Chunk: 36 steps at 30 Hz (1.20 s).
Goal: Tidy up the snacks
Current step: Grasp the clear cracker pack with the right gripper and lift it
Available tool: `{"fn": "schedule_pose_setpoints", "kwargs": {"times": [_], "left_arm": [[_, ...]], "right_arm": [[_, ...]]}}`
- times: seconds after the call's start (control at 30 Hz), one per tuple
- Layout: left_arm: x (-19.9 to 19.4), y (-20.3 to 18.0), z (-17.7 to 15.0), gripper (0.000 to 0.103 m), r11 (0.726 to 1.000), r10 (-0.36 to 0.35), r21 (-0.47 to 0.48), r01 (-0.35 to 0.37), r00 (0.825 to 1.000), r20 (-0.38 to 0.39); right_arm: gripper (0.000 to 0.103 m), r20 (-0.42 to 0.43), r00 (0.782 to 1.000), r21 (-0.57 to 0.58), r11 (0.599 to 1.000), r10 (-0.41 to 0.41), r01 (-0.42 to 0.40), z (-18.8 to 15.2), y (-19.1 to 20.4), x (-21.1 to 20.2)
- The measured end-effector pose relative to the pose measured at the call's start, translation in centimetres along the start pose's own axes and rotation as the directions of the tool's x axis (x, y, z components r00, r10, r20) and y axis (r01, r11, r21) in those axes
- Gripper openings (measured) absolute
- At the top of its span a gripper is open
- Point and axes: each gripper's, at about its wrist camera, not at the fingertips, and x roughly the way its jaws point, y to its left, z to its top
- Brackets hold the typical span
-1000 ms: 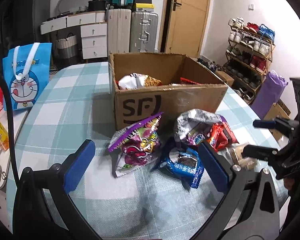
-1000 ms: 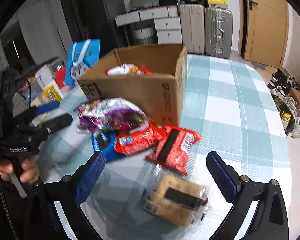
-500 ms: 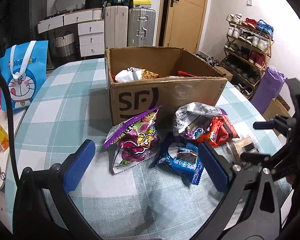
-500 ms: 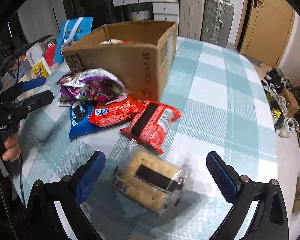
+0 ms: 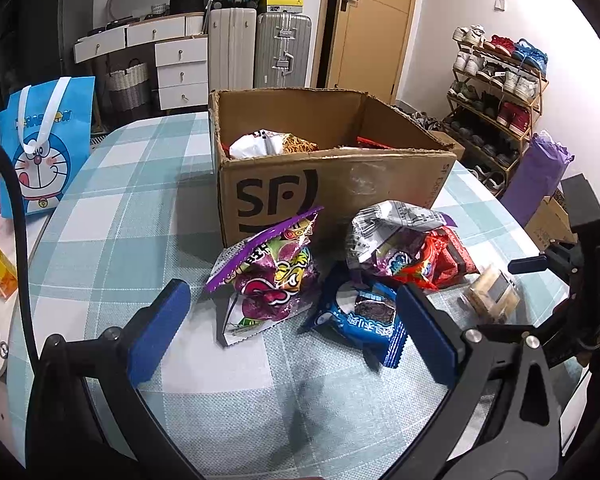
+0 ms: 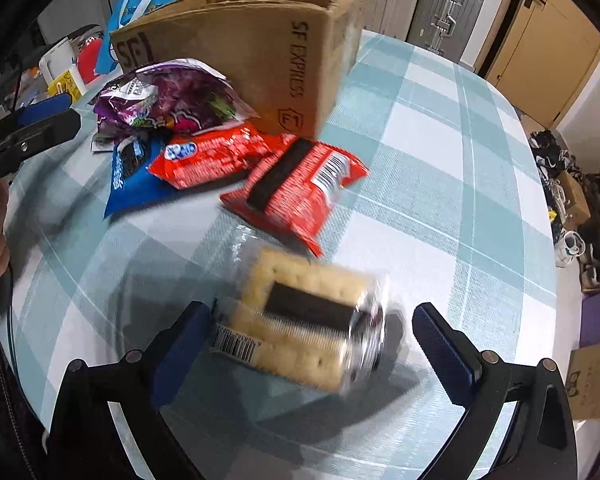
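Observation:
An open cardboard box [image 5: 332,184] marked SF stands mid-table with a few snack bags inside. In front of it lie a purple bag [image 5: 272,276], a blue packet [image 5: 360,320], a silver-and-purple bag [image 5: 392,224], red packets [image 5: 424,264] and a clear cracker pack [image 5: 492,296]. My left gripper [image 5: 294,332] is open and empty, just short of the purple bag and blue packet. My right gripper [image 6: 312,340] is open, with its fingers on either side of the cracker pack [image 6: 304,312]. Beyond it are a red packet [image 6: 296,188] and the box [image 6: 252,40].
A blue cartoon tote bag [image 5: 44,144] stands at the table's left edge beside small boxes. Suitcases [image 5: 260,52], drawers and a door stand behind the table, a shoe rack [image 5: 496,92] to the right. The checked tablecloth [image 6: 440,152] lies bare right of the box.
My right gripper has come down and forward over the cracker pack, which now sits between its fingers. The left gripper has hardly shifted. No snack has been picked up.

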Motion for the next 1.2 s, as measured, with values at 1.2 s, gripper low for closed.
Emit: {"fn": "schedule_pose_setpoints", "kwargs": {"times": [1.2], "left_arm": [[0.7, -0.1, -0.2, 0.103, 1.000, -0.006, -0.004, 0.006, 1.000, -0.018]], "right_arm": [[0.063, 0.183, 0.980, -0.008, 0.997, 0.074, -0.074, -1.8, -2.6, -5.4]]}}
